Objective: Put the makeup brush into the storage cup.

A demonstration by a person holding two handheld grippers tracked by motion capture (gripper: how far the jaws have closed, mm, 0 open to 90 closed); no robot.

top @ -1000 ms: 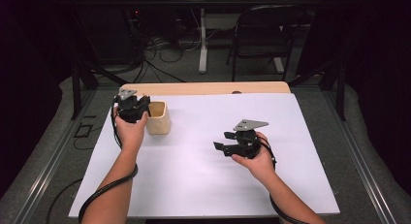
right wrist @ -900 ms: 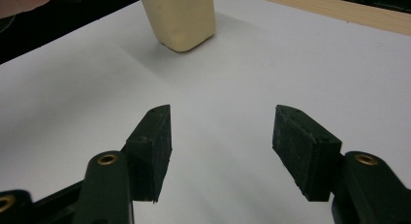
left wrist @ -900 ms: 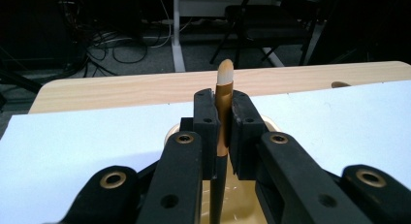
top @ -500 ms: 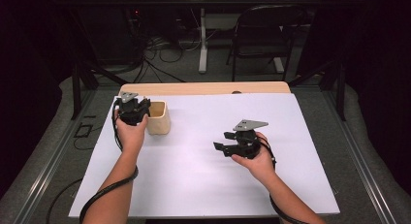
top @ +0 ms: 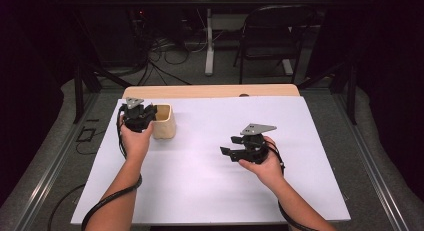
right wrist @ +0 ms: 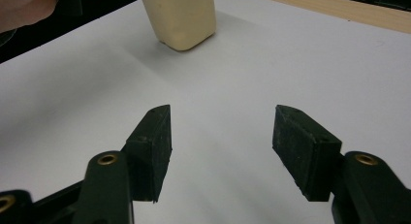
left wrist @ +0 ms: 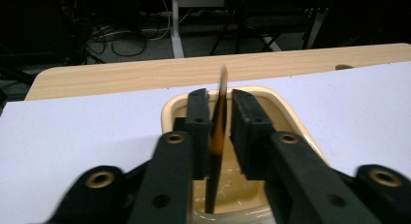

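Here, thin card: upright, pinched in left hand-held gripper, directly over beige cup near counter's far-left corner.
Right hand-held gripper: spread, empty.

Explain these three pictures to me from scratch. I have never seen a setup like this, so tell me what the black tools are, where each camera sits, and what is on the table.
A person sits at a table covered with a white sheet and holds a black two-jaw tool in each hand. The wide picture comes from a camera above, looking down on both arms. The other two come from small cameras riding on the tools, looking along their jaws.

The left hand-held gripper is over a cream tub near the table's far left. A thin, dark, flat piece stands on edge between its jaws, reaching down into the tub. The picture is too blurred to tell whether the jaws pinch it.

The right hand-held gripper is open with nothing in it, above the bare sheet.
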